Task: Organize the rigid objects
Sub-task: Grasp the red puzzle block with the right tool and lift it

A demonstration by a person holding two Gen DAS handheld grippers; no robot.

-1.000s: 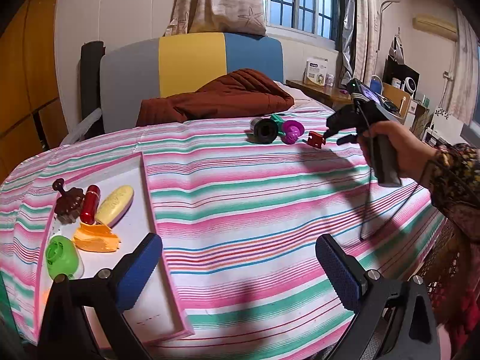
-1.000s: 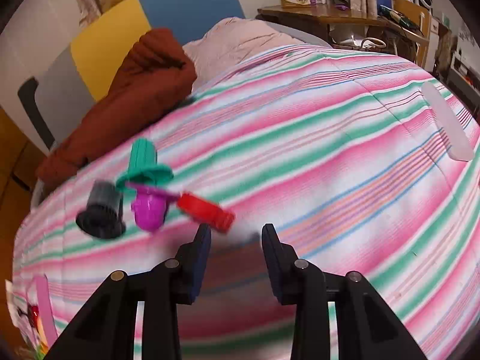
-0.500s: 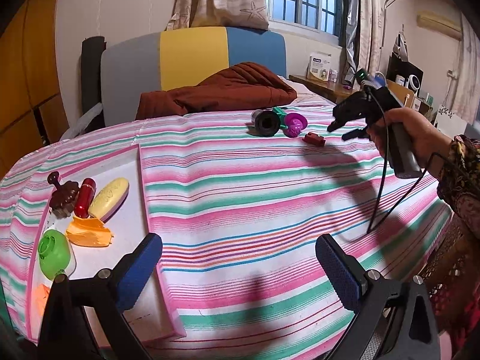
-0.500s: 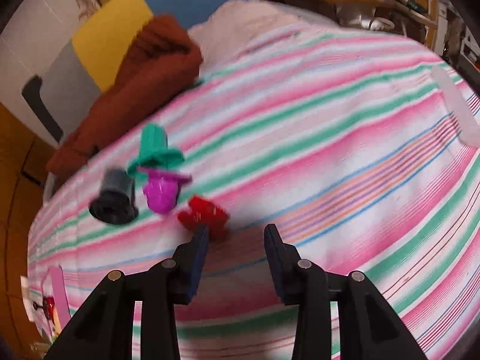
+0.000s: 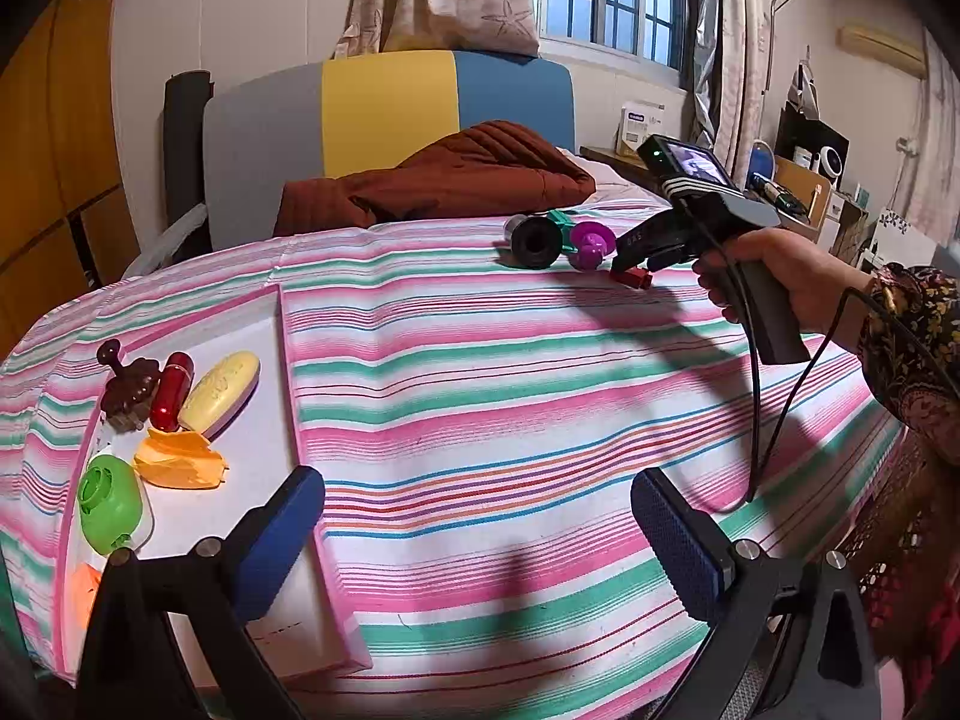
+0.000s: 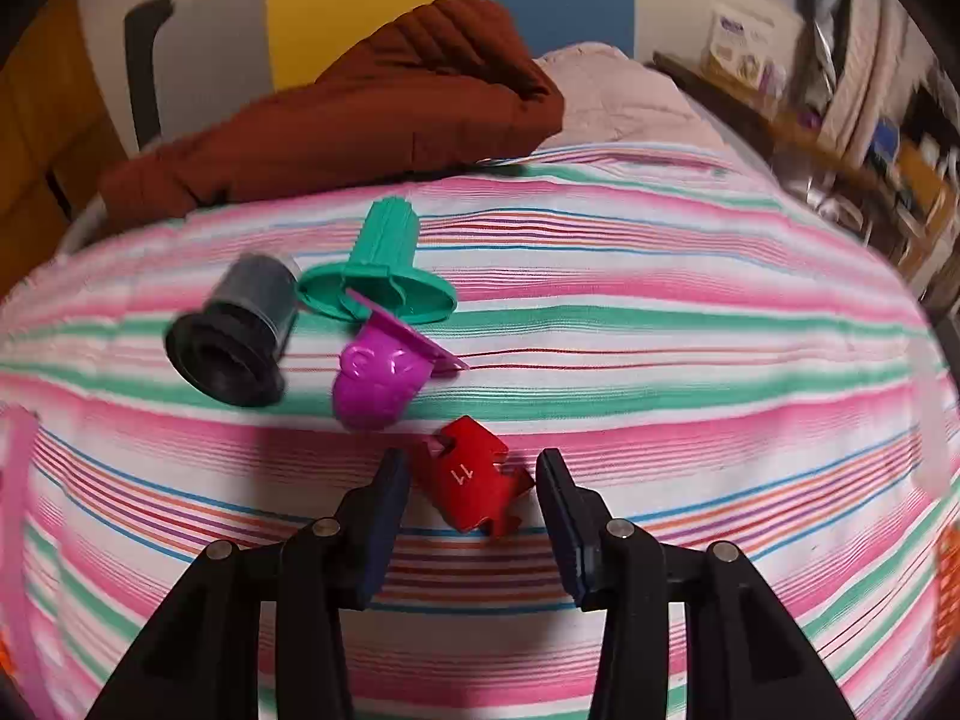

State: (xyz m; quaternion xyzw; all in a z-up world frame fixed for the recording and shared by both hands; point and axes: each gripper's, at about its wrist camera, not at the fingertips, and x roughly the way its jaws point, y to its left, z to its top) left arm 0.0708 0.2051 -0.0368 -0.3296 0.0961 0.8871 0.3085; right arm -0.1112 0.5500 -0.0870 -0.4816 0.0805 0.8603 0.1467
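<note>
A red puzzle-shaped piece [image 6: 471, 483] lies flat on the striped cloth, between the fingers of my right gripper [image 6: 471, 516]; the jaws are opening and the pads stand clear of it on both sides. Just beyond lie a purple cap [image 6: 378, 384], a green flanged piece [image 6: 381, 282] and a black cylinder [image 6: 237, 336]. In the left wrist view the right gripper [image 5: 630, 267] hangs over the red piece [image 5: 633, 278], held by a hand. My left gripper [image 5: 480, 534] stands open and empty above the near cloth.
A white tray with a pink rim [image 5: 264, 438] at the left holds a brown stamp [image 5: 129, 387], a red tube [image 5: 172, 381], a yellow oval [image 5: 222, 384], an orange piece [image 5: 180, 462] and a green cap [image 5: 111, 504]. A brown jacket [image 5: 444, 180] lies at the back.
The right gripper has moved over the red piece, rolled and spread its fingers, so the piece now lies between them. The left gripper has stayed still.
</note>
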